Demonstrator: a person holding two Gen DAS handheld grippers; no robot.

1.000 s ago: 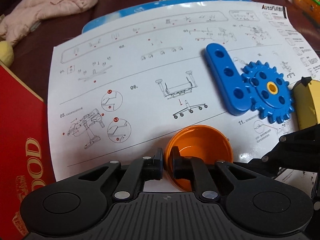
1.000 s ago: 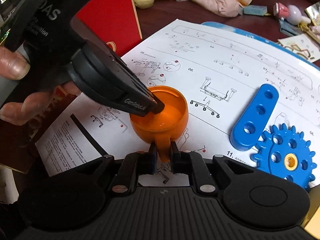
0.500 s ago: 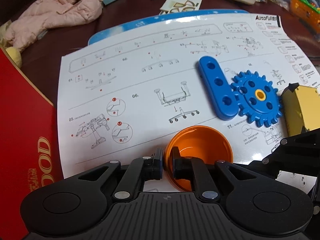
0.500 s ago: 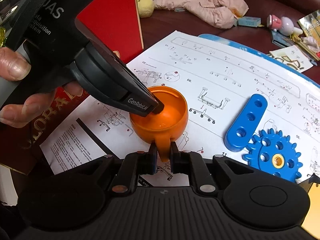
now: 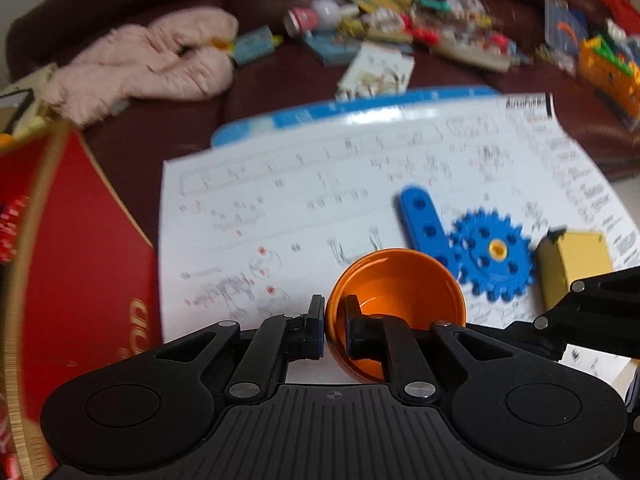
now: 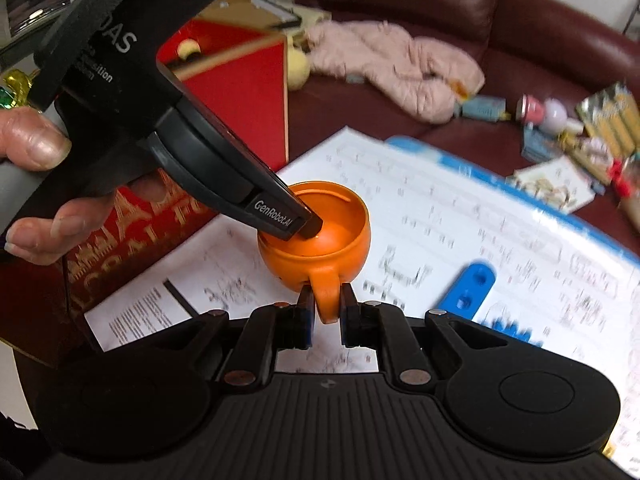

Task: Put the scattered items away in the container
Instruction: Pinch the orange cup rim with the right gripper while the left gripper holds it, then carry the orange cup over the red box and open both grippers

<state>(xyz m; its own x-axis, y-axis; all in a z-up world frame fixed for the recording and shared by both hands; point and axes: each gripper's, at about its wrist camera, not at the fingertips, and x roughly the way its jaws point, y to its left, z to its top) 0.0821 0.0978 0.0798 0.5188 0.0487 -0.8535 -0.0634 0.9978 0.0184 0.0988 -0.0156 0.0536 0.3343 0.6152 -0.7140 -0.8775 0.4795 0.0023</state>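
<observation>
both tools are clamped on one item: the orange cup [image 6: 316, 236]; the left gripper [image 5: 333, 326] is closed across the cup's wall, one finger inside the bowl and one outside against the rim; the right gripper [image 6: 325, 311] is nearly closed, its pads pinching the cup's small handle from either side; the cup sits upright between the two tools, clear of the white instruction sheet [image 5: 304, 184] beneath it; nothing is visible inside the cup.

on the sheet lie a blue perforated bar [image 5: 424, 222] and a blue gear [image 5: 494, 254] with a yellow hub, the two touching; a yellow block [image 5: 576, 264] sits just beside the gear; a red box [image 6: 244, 92] stands open at the sheet's left edge, a small yellow object visible inside it; a person's hand [image 6: 36, 196] grips the handle of the left tool.

a pink padded garment [image 5: 148, 64] lies on the dark red sofa [image 6: 520, 12] behind; assorted toys and packets at the far right are too blurred to identify.
</observation>
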